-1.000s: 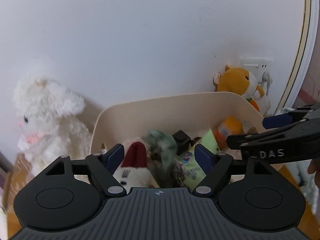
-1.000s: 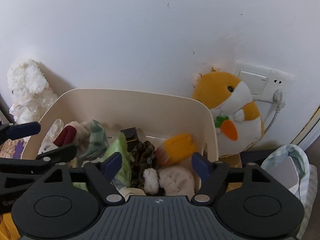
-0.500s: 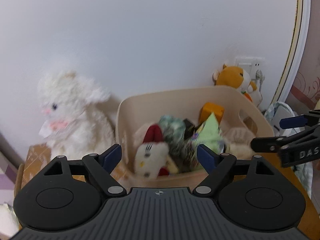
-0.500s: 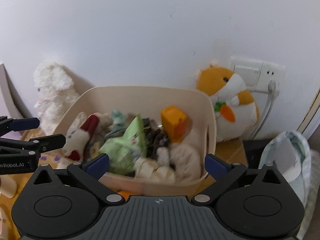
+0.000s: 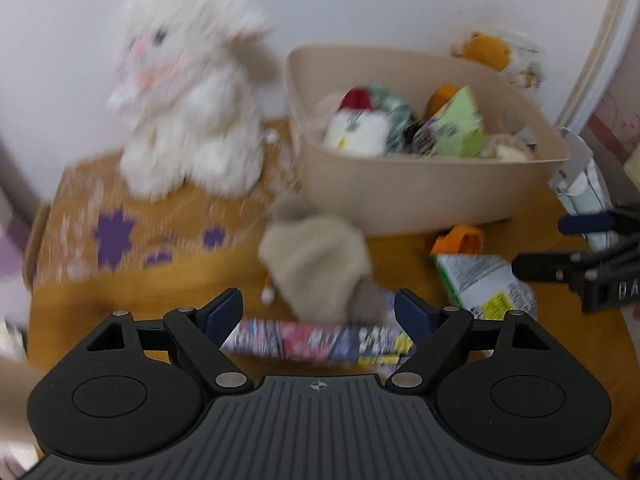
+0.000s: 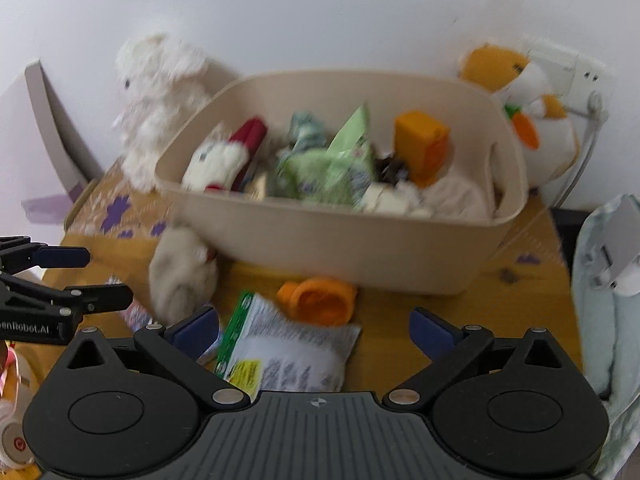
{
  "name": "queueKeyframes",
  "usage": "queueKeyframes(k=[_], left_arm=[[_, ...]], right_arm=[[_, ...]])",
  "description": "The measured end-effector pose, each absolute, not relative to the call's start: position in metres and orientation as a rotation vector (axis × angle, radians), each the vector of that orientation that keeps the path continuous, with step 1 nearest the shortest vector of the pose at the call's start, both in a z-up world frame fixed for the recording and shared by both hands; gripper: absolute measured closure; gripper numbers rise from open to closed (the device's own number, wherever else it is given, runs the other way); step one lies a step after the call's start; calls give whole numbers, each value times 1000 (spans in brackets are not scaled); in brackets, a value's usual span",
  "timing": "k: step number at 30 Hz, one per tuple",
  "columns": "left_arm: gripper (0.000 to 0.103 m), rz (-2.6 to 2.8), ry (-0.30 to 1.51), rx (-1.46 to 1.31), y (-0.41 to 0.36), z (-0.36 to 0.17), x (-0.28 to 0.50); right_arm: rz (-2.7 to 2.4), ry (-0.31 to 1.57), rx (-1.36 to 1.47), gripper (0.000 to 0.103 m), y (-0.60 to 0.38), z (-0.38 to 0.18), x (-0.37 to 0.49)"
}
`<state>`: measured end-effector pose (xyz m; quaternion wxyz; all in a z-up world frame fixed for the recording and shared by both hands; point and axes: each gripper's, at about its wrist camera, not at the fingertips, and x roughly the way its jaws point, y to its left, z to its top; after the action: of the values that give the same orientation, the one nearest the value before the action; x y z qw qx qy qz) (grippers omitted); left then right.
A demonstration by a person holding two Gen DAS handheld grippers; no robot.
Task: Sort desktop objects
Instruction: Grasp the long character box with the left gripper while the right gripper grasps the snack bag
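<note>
A beige bin (image 5: 400, 196) (image 6: 328, 240) holds small plush toys, a green packet and an orange block. On the wooden table before it lie a beige plush toy (image 5: 316, 264) (image 6: 180, 272), a colourful flat pack (image 5: 320, 342), an orange cup (image 5: 460, 240) (image 6: 320, 298) on its side and a white-and-green snack packet (image 5: 484, 284) (image 6: 288, 352). My left gripper (image 5: 319, 312) (image 6: 108, 276) hangs open above the beige plush and the flat pack. My right gripper (image 6: 314, 330) (image 5: 538, 246) is open wide over the snack packet, touching nothing.
A white plush rabbit (image 5: 188, 108) (image 6: 156, 92) sits left of the bin on a patterned orange mat (image 5: 120, 232). An orange hamster plush (image 6: 520, 92) leans by a wall socket at the back right. A pale bag (image 6: 604, 280) stands at the right edge. White headphones (image 6: 12, 440) lie lower left.
Both grippers have drawn back from over the bin and tipped downward, so the loose things on the table have come into view. The right jaws have spread wider.
</note>
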<state>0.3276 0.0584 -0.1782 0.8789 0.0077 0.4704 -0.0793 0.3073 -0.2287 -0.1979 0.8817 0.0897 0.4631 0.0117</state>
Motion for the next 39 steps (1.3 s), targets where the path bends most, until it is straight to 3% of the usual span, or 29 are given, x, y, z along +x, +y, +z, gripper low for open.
queueKeyframes(k=[14,25,27,30,32,33,35,39], left_arm=[[18,109,1139,-545,108,-226,333],[22,210,1172,-589,95,-239,342],[34,199,1171,-591,96,-241,342],[52,191,1177,-569,94,-241,341],[75,179,1188,-566,93,-243,340],[80,172,1194,-574,93,-245,339],[80,156,1187,-587,92,-246,335],[80,144,1175,-529,88,-245,329]], right_arm=[[17,1064,143,0,-198,-236,309],[-13,1092,137,0,-193,-249,319],[-21,1087,135,0,-193,-248,318],[-27,1090,142,12,-194,-249,319],[-29,1080,161,18,-196,-248,319],[-28,1074,167,20,-197,-246,318],[-30,1064,161,31,-197,-243,317],[-27,1064,146,37,-199,-241,311]])
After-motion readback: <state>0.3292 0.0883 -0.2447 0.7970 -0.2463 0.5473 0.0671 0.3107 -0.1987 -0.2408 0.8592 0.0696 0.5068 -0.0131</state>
